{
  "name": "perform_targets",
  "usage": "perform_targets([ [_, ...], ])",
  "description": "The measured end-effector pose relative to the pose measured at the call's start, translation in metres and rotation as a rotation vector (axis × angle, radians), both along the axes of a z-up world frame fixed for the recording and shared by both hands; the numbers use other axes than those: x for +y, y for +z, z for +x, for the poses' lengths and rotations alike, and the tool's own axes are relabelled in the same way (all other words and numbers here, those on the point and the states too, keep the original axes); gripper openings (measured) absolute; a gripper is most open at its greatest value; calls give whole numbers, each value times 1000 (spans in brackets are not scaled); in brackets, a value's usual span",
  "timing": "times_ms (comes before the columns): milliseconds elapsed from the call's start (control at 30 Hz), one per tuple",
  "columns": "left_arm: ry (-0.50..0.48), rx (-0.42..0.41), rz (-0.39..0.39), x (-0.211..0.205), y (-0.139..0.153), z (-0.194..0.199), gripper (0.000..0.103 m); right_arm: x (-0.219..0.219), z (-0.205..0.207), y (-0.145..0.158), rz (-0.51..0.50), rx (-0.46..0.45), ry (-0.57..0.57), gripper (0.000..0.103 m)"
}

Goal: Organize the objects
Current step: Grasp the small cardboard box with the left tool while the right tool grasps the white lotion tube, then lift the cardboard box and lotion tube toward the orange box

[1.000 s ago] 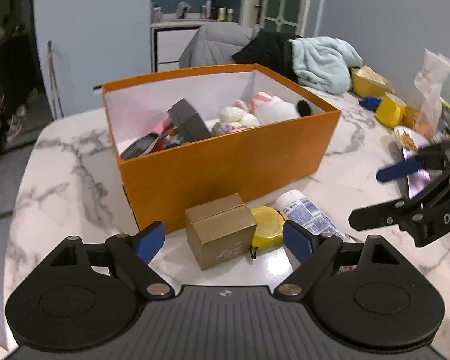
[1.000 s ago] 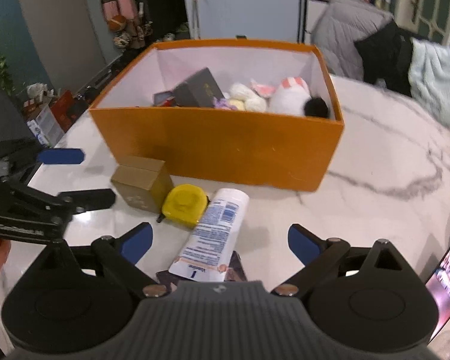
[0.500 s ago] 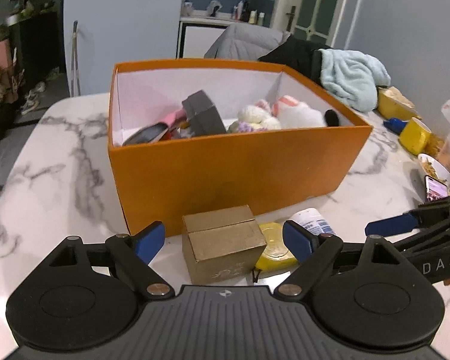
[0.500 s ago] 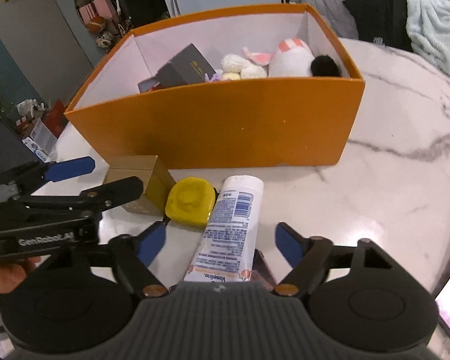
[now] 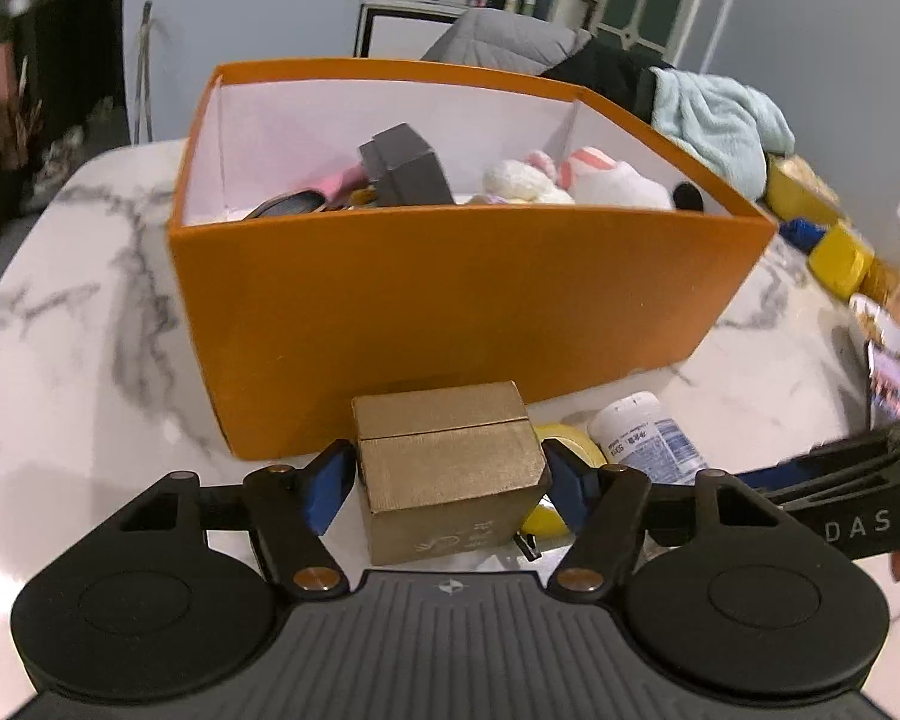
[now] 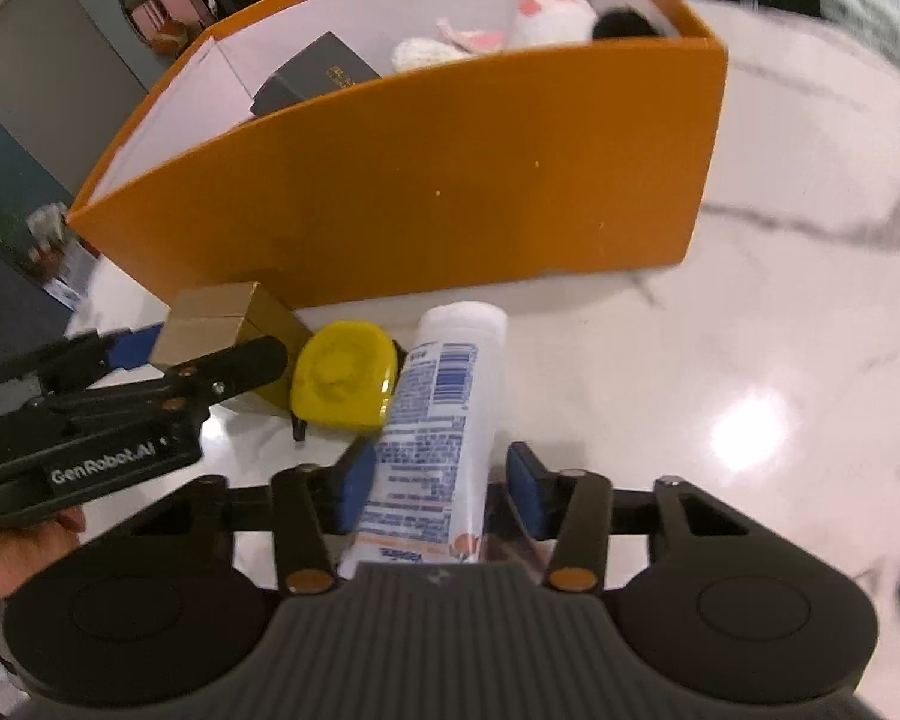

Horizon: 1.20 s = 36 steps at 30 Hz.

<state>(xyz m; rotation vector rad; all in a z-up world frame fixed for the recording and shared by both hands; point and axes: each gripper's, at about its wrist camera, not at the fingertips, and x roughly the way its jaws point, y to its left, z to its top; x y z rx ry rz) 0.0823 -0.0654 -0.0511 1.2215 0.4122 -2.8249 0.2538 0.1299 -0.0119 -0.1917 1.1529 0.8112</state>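
Observation:
A gold cardboard box (image 5: 450, 468) stands on the marble table in front of the orange storage box (image 5: 450, 300). My left gripper (image 5: 447, 483) is closed around the gold box, blue pads against its two sides. A white lotion tube (image 6: 438, 420) lies on the table; my right gripper (image 6: 441, 480) has narrowed around its lower part, left pad touching, right pad a little off. A yellow tape measure (image 6: 345, 375) lies between gold box (image 6: 222, 324) and tube. The orange box (image 6: 420, 180) holds a dark box (image 5: 408, 165), plush toys (image 5: 570, 180) and other items.
A teal towel (image 5: 714, 120) and dark clothes lie behind the orange box. Yellow containers (image 5: 840, 264) and snack items sit at the table's right side. A phone (image 5: 885, 378) lies at the right edge. The marble tabletop (image 6: 750, 360) stretches to the right.
Both grippers moved forward and closed in: the left one onto the gold box, the right one around the lotion tube. The objects on the table have stayed in place.

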Motion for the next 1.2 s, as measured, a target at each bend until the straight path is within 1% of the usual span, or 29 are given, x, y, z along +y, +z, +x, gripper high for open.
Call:
perform_targets([
  [33, 9, -2, 15, -3, 0, 1, 78, -1, 1, 0, 5, 6, -5, 42],
  [67, 16, -5, 26, -6, 1, 1, 78, -2, 1, 1, 13, 9, -5, 41],
  [133, 25, -13, 36, -10, 2, 4, 78, -6, 3, 5, 34, 24, -12, 29],
  [200, 22, -16, 31, -12, 3, 5, 78, -9, 5, 10, 58, 48, -19, 24],
  [400, 18, -26, 29, -22, 6, 18, 77, -15, 3, 19, 67, 60, -14, 22],
  [567, -7, -29, 0, -24, 11, 31, 77, -14, -5, 33, 64, 8, 32, 20],
  [700, -33, -47, -7, -22, 11, 39, 77, -10, -14, 36, 22, -20, 78, 19],
  [733, -53, -54, -11, -21, 11, 41, 77, -8, -17, 37, 12, -28, 90, 19],
  [933, -89, -80, -42, -13, 6, 45, 77, -2, -34, 31, -33, -52, 141, 19],
  [1033, -108, -76, -76, -9, 5, 47, 77, 4, -37, 29, -40, -63, 155, 19],
  [1100, -116, -73, -90, -7, 4, 47, 79, 7, -37, 27, -39, -62, 160, 19],
  [1200, -121, -76, -90, -7, 0, 47, 80, 12, -37, 24, -32, -44, 162, 21],
])
